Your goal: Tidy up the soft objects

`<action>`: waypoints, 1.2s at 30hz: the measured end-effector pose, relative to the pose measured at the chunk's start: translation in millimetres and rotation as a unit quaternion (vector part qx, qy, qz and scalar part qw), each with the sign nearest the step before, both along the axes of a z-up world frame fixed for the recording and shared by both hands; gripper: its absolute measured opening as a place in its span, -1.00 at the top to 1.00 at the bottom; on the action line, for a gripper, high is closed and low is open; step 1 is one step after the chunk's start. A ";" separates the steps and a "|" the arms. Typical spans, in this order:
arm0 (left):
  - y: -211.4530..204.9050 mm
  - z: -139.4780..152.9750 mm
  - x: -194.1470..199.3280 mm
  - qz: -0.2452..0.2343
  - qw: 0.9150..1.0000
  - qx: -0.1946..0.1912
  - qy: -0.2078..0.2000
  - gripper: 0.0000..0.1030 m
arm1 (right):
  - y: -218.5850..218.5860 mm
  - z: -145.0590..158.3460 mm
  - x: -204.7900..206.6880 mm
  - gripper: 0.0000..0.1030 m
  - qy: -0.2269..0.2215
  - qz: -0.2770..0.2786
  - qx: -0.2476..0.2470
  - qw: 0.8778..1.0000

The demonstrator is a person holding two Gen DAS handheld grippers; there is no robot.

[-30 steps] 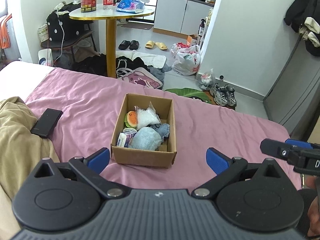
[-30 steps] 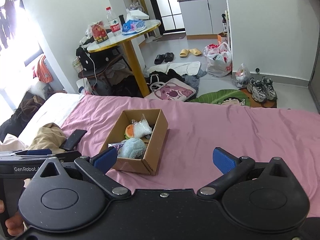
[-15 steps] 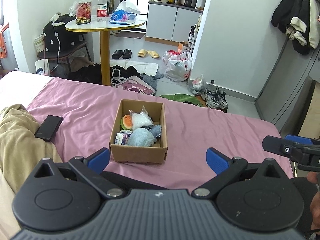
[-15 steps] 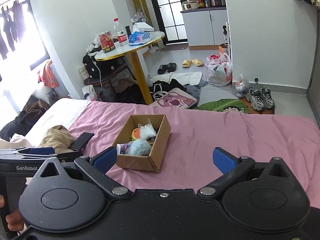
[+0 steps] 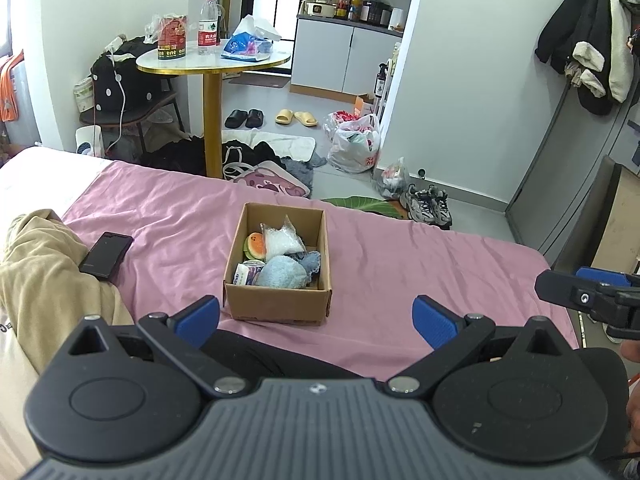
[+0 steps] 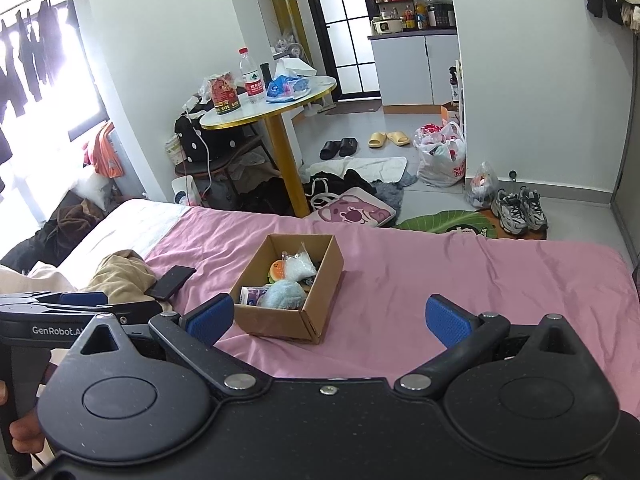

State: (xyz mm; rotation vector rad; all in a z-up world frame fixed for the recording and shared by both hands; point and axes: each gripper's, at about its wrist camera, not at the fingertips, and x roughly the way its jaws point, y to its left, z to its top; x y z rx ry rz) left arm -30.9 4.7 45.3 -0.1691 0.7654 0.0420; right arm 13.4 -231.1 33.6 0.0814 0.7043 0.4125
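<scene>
Left gripper (image 5: pixel 316 315) spread wide, blue pads far apart, nothing between them, held above the near edge of the pink bedsheet (image 5: pixel 400 264). Right gripper (image 6: pixel 327 316) likewise wide open and empty, over the same sheet; in the left wrist view its black tip shows at the far right edge.

Left to right on the bed: tan blanket (image 5: pixel 44 280) bunched at the left, black phone (image 5: pixel 106 254) lying flat just beside it on the sheet, then the cardboard box (image 5: pixel 278 304) mid-bed, open top, sitting ahead of both grippers and apart from them.

Inside the box: orange-and-green plush (image 5: pixel 255 245) at the back left, clear crinkly plastic bag (image 5: pixel 282 240) next to it, small white-purple packet (image 5: pixel 247 274) front left, light blue fluffy cloth (image 5: pixel 282 274) front centre, grey-blue fabric (image 5: pixel 312 261) against the right wall. Items sit packed against each other below the rim.

Beyond the bed: round gold-legged table (image 5: pixel 212 62) with a water bottle and bags on it, slippers (image 5: pixel 296 117) on the floor, white plastic bag (image 5: pixel 354 146), sneakers (image 5: pixel 426 204) by the wall, dark coats (image 5: pixel 584 40) hanging at far right.
</scene>
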 end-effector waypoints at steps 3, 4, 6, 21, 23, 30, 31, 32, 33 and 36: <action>-0.5 1.7 -3.2 -0.001 1.000 0.000 -0.003 -0.98 | -0.5 1.2 -2.7 -1.00 -0.001 0.000 0.000 1.000; -0.5 2.5 -4.8 -0.002 1.000 0.000 -0.004 -0.98 | -0.2 1.7 -3.0 -1.00 -0.002 0.001 0.001 1.000; -0.4 4.2 -7.2 -0.002 1.000 0.000 -0.006 -0.98 | -1.4 4.4 -5.3 -1.00 -0.005 0.002 0.002 1.000; 1.0 9.3 -16.8 -0.001 1.000 0.002 -0.013 -0.98 | 2.0 8.8 -9.9 -1.00 -0.009 0.002 -0.007 1.000; 1.4 9.3 -17.1 -0.001 1.000 0.002 -0.012 -0.98 | 2.9 8.6 -9.9 -1.00 -0.009 0.003 -0.009 1.000; 3.8 8.2 -19.3 0.001 1.000 0.004 -0.012 -0.98 | 3.8 8.1 -11.6 -1.00 -0.009 0.006 -0.006 1.000; 4.3 7.9 -19.4 0.002 1.000 0.004 -0.012 -0.98 | 4.4 8.0 -12.0 -1.00 -0.011 0.007 -0.009 1.000; 4.3 8.0 -19.2 0.002 1.000 0.005 -0.012 -0.98 | 4.5 7.2 -11.7 -1.00 -0.011 0.007 -0.013 1.000; 4.3 8.0 -19.3 0.004 1.000 0.006 -0.012 -0.98 | 5.2 6.7 -11.7 -1.00 -0.011 0.007 -0.015 1.000; 4.8 7.7 -19.2 0.003 1.000 0.006 -0.011 -0.98 | 5.8 4.6 -11.5 -1.00 -0.008 0.008 -0.015 1.000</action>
